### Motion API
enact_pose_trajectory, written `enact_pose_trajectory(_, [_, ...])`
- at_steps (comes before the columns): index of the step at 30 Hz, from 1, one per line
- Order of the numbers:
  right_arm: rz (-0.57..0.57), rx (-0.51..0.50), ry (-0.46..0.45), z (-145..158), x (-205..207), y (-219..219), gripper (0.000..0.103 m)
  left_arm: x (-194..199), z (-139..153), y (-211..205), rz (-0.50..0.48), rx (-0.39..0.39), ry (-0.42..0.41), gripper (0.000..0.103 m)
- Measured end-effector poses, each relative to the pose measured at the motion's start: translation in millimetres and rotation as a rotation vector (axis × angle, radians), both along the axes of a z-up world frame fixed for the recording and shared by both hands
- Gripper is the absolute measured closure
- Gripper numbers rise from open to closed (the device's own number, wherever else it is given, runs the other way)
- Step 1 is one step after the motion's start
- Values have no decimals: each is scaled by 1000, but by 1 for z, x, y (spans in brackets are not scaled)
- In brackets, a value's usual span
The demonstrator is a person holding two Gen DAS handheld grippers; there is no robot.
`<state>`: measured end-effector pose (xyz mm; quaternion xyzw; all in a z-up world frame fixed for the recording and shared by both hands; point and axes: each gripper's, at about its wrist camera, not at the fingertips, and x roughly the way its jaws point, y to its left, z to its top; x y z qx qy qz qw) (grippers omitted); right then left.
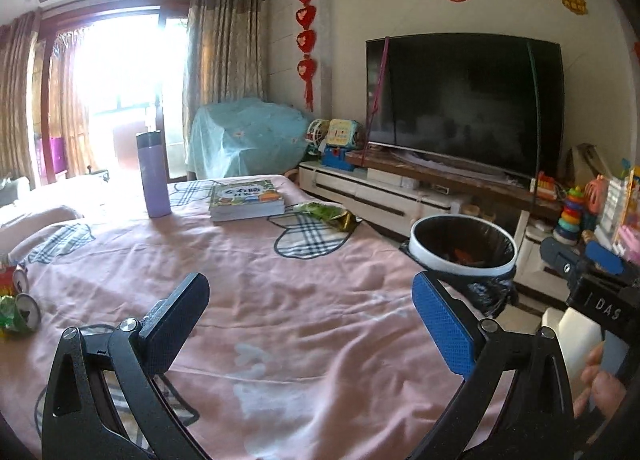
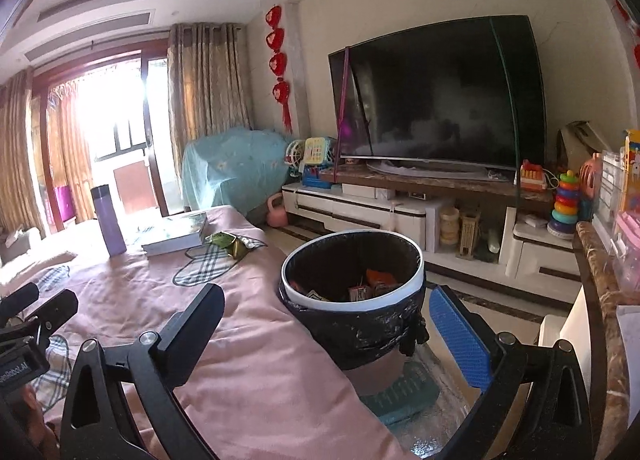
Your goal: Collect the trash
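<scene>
On the pink cloth of the desk (image 1: 280,300), some trash is left to collect: a green-and-gold wrapper (image 1: 328,215) lies at the far side, just right of the book (image 1: 246,199), and two crushed cans (image 1: 18,300) sit at the near left edge. The purple flask (image 1: 153,173), left of the book, does not look like trash and probably stays.

Off the right edge of the desk stands the bin (image 2: 352,288), lined with a black bag. It already holds a few pieces, among them something orange and a red-and-white packet, so part of the job seems done.

The left hand-held gripper (image 1: 316,328) hovers over the middle of the cloth with its jaws spread wide and nothing between them. The right hand-held gripper (image 2: 332,332) is also wide apart and empty, its jaws framing the bin without touching it.

By my reckoning the task is somewhere past its start but not near its end: the wrapper and the cans must each be picked up and carried to the bin.
</scene>
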<state>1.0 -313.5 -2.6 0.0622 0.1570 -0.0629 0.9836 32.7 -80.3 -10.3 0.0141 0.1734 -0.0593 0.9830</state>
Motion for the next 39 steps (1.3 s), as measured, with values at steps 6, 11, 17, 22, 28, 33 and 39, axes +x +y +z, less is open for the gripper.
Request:
enact_pose_trajectory(6, [-5, -37, -26, 4, -7, 6, 0, -6, 1, 1, 22, 12, -32, 0])
enact_pose_trajectory(11, [-8, -42, -59, 9, -12, 8, 0, -7, 2, 0, 34, 21, -40, 0])
enact_pose_trajectory(17, [-14, -49, -71, 10, -14, 9, 0, -11, 3, -4, 45, 44, -64, 0])
enact_pose_trajectory(22, [-19, -54, -72, 10, -14, 10, 0, -13, 2, -9, 50, 67, -69, 0])
enact_pose_trajectory(28, [-19, -54, -69, 10, -14, 10, 0, -11, 0, -11, 46, 66, -61, 0])
enact_pose_trajectory(33, [-23, -51, -66, 9, -15, 10, 0, -12, -1, -11, 44, 65, -58, 0])
enact_pose_trajectory(39, [-16, -47, -62, 7, -14, 10, 0, -12, -1, -10, 38, 56, -60, 0])
